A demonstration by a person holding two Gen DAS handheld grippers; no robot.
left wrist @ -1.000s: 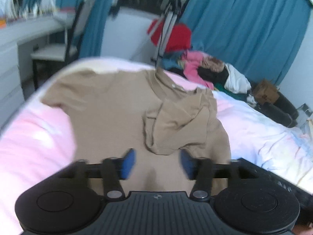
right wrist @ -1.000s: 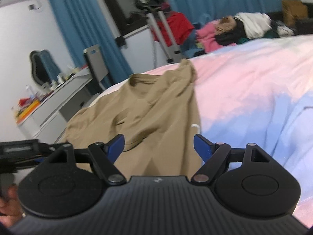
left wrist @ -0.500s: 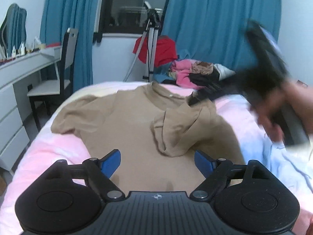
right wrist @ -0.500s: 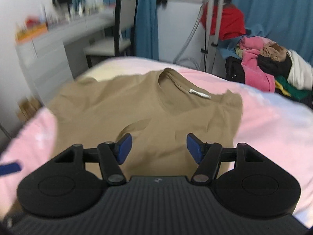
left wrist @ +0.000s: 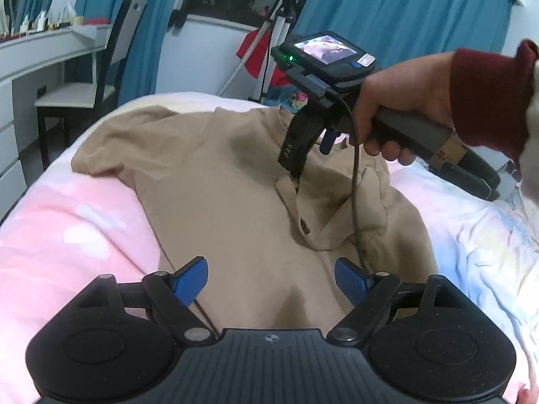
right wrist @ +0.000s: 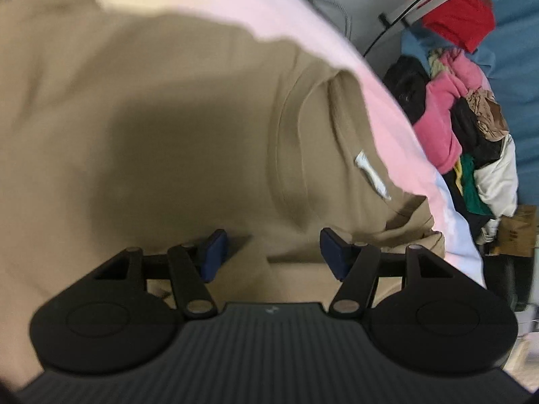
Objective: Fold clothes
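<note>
A tan T-shirt [left wrist: 219, 181] lies spread on the bed, its right sleeve [left wrist: 337, 208] folded in over the chest. My left gripper [left wrist: 271, 279] hovers open above the lower part of the shirt, with nothing between its blue pads. A hand in a dark red sleeve holds my right gripper [left wrist: 308, 160] pointing steeply down at the top of the folded sleeve, near the collar. In the right wrist view the right gripper [right wrist: 273, 249] has its jaws apart just over the tan fabric [right wrist: 168, 118], beside the collar [right wrist: 286, 134] and its white label [right wrist: 372, 171]. No cloth is pinched.
The bed cover [left wrist: 67, 219] is pink and white, turning pale blue at the right. A pile of clothes [right wrist: 465, 128] and a cardboard box [right wrist: 515, 232] sit beyond the bed's far side. A chair [left wrist: 84, 94], a white desk [left wrist: 40, 50] and a tripod [left wrist: 279, 17] stand by blue curtains.
The right gripper swept in across the shirt from the right and tipped down onto the folded sleeve by the collar. The left jaws widened and the left gripper sank slightly.
</note>
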